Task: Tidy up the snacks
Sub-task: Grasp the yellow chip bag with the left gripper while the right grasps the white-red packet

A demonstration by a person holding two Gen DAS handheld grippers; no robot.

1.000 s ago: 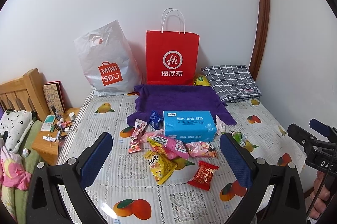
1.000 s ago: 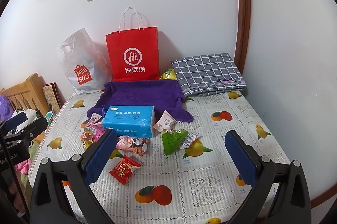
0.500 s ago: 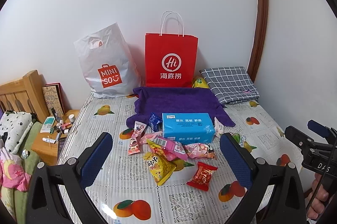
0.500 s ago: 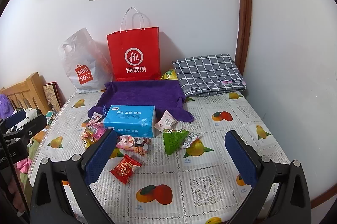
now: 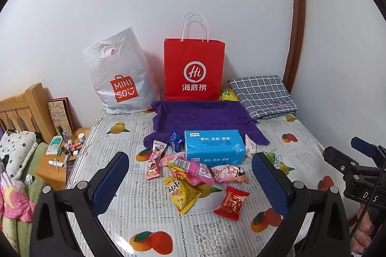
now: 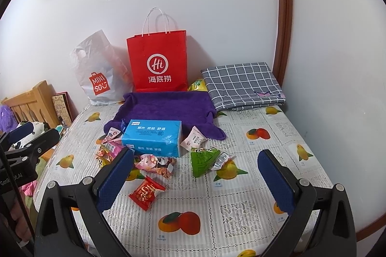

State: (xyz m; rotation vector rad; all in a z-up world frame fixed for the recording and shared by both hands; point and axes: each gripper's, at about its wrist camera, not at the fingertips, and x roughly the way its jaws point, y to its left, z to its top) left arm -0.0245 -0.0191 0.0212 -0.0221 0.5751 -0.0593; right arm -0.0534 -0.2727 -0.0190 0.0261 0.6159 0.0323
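Several snack packets lie in a loose pile on the fruit-print tablecloth [image 5: 217, 235]: a yellow packet [image 5: 181, 194], a red packet [image 5: 231, 202] [image 6: 146, 191], pink packets [image 5: 193, 169], a green triangular packet [image 6: 203, 159] and a pale pink one [image 6: 193, 140]. A blue tissue pack [image 5: 214, 147] [image 6: 153, 140] sits behind them on a purple towel [image 5: 202, 117]. A red paper bag [image 5: 194, 71] [image 6: 158, 64] stands upright at the wall. My left gripper [image 5: 190, 179] and right gripper [image 6: 195, 178] are both open and empty, held above the table's near side.
A white plastic bag [image 5: 119, 73] leans beside the red bag. A folded checked cloth [image 5: 261, 95] lies at the back right. A wooden stool with small bottles [image 5: 62, 155] and a bed stand left of the table. The wall bounds the back and right.
Both grippers have drawn back and tilted up slightly, so the scene sits a little lower and smaller. Nothing on the table has moved.
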